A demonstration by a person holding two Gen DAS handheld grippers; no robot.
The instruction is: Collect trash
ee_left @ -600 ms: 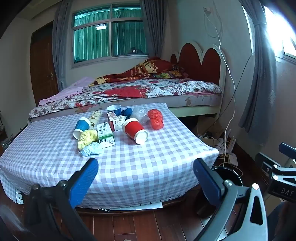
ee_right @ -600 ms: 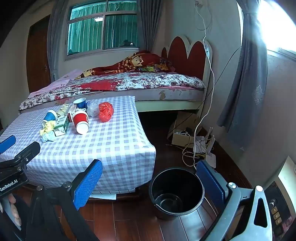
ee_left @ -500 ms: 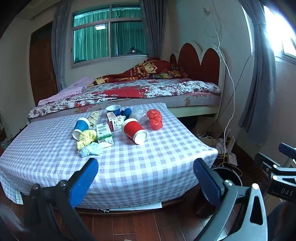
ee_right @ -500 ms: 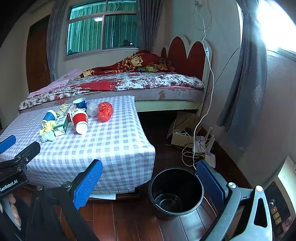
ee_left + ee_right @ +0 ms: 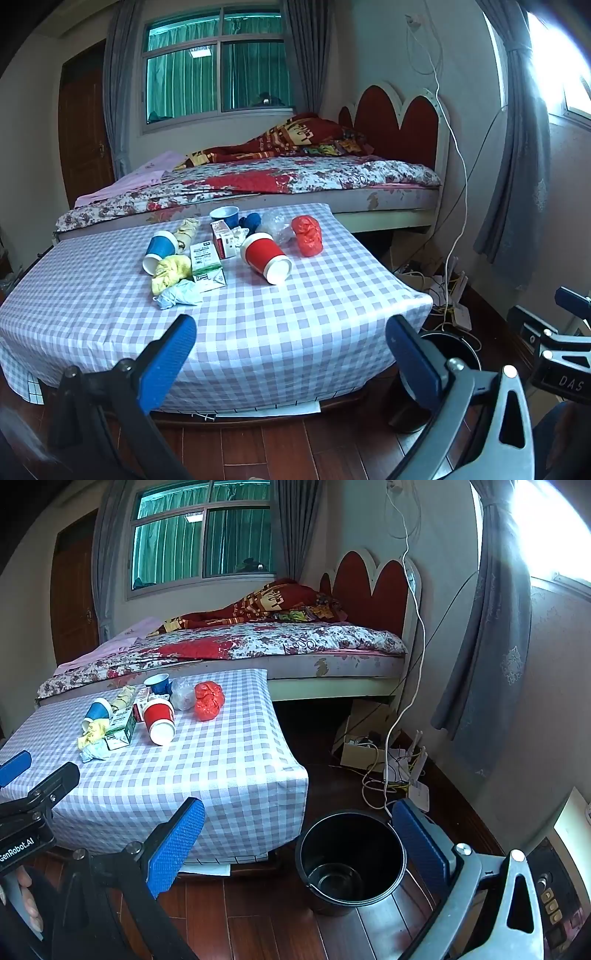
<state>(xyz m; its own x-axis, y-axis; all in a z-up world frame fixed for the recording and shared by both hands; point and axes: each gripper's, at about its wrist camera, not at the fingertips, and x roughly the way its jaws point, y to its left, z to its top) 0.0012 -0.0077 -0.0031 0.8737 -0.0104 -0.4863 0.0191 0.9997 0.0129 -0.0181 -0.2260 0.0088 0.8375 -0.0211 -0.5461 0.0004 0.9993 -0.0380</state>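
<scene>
A pile of trash lies on the checked table (image 5: pixel 258 325): a red paper cup (image 5: pixel 266 258) on its side, a blue cup (image 5: pixel 159 248), a green-and-white carton (image 5: pixel 206 266), yellow crumpled paper (image 5: pixel 170 271), a pale blue wad (image 5: pixel 177 295), a red plastic bag (image 5: pixel 308 235) and a clear bag (image 5: pixel 275 225). My left gripper (image 5: pixel 291 334) is open, well short of the pile, over the table's near edge. My right gripper (image 5: pixel 297 819) is open above the black bucket (image 5: pixel 351 860), which stands on the floor beside the table. The red cup (image 5: pixel 159 720) also shows in the right wrist view.
A bed (image 5: pixel 258 181) with a red headboard stands behind the table. Cables, a white router (image 5: pixel 419 794) and a cardboard box (image 5: pixel 364 738) clutter the wooden floor at the right wall. A grey curtain (image 5: pixel 484 646) hangs at the right. A brown door (image 5: pixel 86 136) is at the far left.
</scene>
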